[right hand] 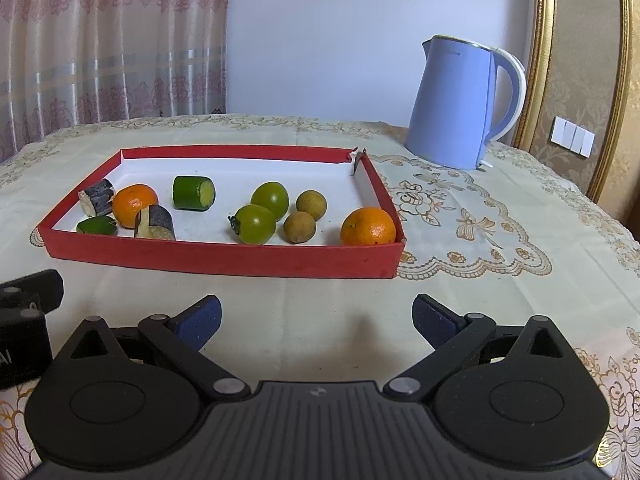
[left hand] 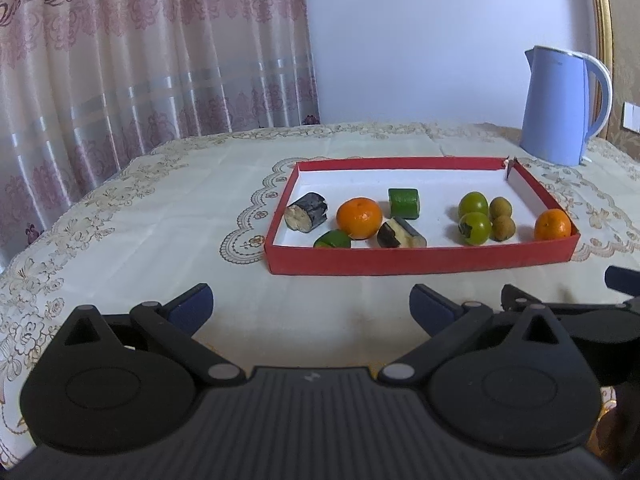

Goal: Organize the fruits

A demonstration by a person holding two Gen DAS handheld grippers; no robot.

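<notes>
Cream embroidered tablecloth covers the surface (right hand: pixel 460 280); a blue plastic kettle (right hand: pixel 460 104) stands behind the shallow red cardboard tray (right hand: pixel 224 258), which holds 2 oranges (right hand: pixel 368 226), 2 green fruits (right hand: pixel 270 200), 2 brown longans (right hand: pixel 300 227), 4 cane pieces (right hand: pixel 192 193). Left gripper (left hand: pixel 312 310) and right gripper (right hand: pixel 316 318) hover before the tray, jaws wide apart, holding nothing.

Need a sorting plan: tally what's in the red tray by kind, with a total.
In the red tray:
Oranges: 2
Round green fruits: 2
Small brown round fruits: 2
Green cut cylinder pieces: 2
Dark-skinned cut pieces: 2
Total: 10
</notes>
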